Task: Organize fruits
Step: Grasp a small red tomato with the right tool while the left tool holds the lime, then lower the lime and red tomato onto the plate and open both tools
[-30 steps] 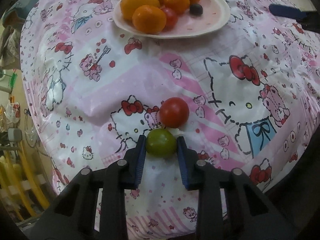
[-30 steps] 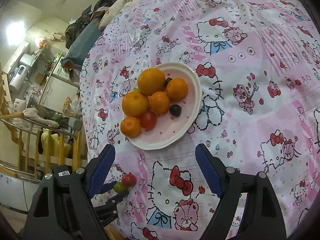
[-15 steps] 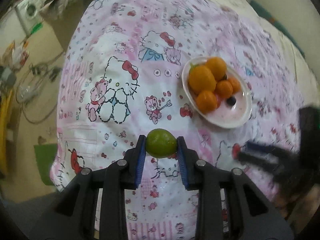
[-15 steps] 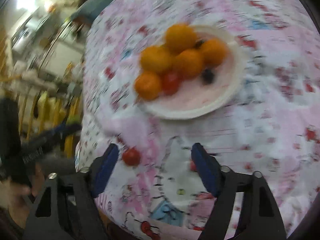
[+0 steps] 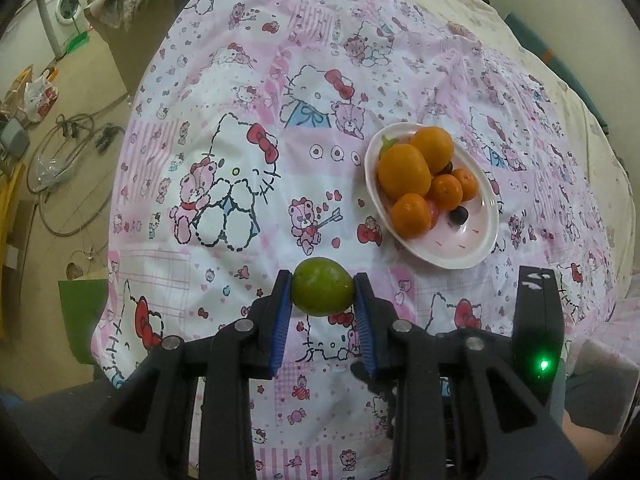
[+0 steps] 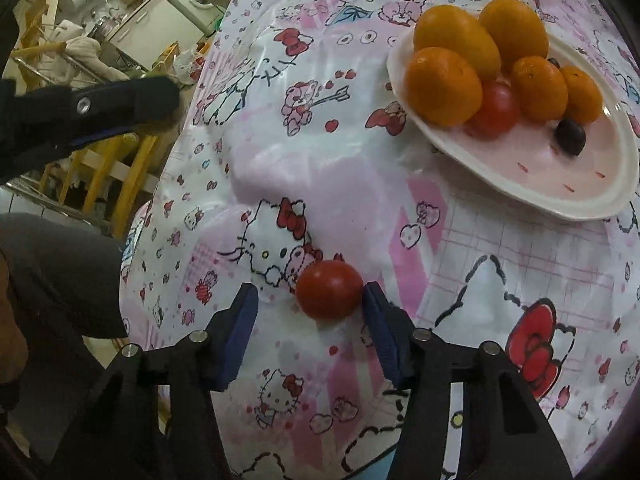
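Note:
My left gripper (image 5: 322, 293) is shut on a green round fruit (image 5: 322, 292) and holds it high above the cloth, left of and below the plate in view. The white plate (image 5: 472, 256) holds several oranges (image 5: 404, 170), a red tomato and a dark grape (image 5: 460, 215). In the right wrist view, my right gripper (image 6: 310, 304) is open around a red tomato (image 6: 329, 290) lying on the cloth; the right finger touches it, the left finger stands apart. The plate (image 6: 532, 196) lies up right, with an orange (image 6: 442, 86), a tomato (image 6: 494, 110) and the grape (image 6: 570, 137).
A pink Hello Kitty cloth (image 5: 224, 152) covers the table. The table's edge drops to a cluttered floor on the left, with a washing machine (image 5: 66, 0) behind. The right gripper's body (image 5: 536, 328) shows lower right; the left gripper's arm (image 6: 84, 108) shows upper left.
My left gripper lifted the green fruit off the cloth, away from the red tomato. My right gripper came down and now brackets the red tomato, narrower than before.

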